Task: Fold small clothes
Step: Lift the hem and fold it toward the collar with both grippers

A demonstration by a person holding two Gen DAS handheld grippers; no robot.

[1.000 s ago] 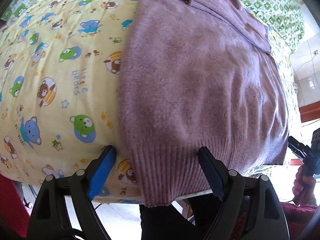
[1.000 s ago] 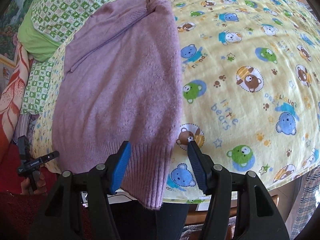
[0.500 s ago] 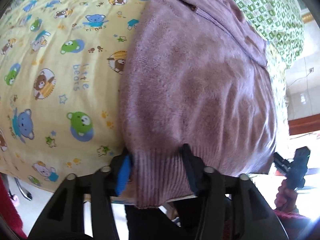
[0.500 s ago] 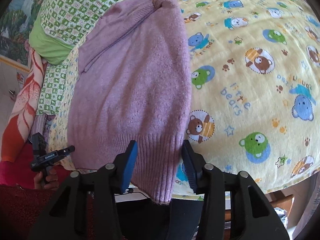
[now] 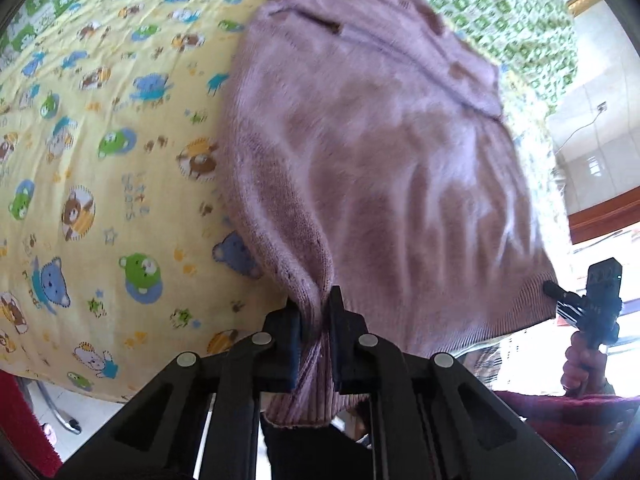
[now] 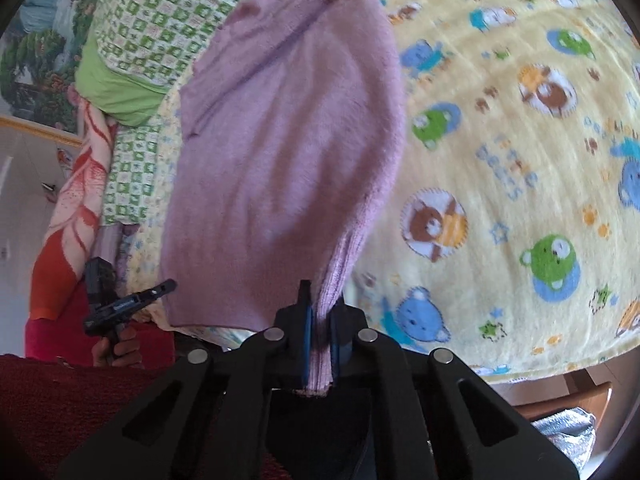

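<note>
A small mauve knitted sweater [image 5: 380, 152] lies on a yellow bear-print blanket [image 5: 100, 160], its ribbed hem toward me. My left gripper [image 5: 314, 312] is shut on the hem's left corner and lifts it off the blanket. My right gripper [image 6: 319, 312] is shut on the other hem corner; the sweater [image 6: 288, 152] hangs stretched between the two. The right gripper also shows at the right edge of the left wrist view [image 5: 560, 300], and the left gripper at the left of the right wrist view [image 6: 160, 288].
A green checked cloth [image 6: 160, 20] and a lime pillow [image 6: 116, 92] lie beyond the sweater's collar. An orange-red patterned blanket [image 6: 72, 208] hangs at the far side. The yellow blanket [image 6: 520, 160] ends at the near edge, with floor below.
Both grippers closed from open onto the ribbed hem corners. The hem has come up off the blanket and the fabric now bunches between the fingers.
</note>
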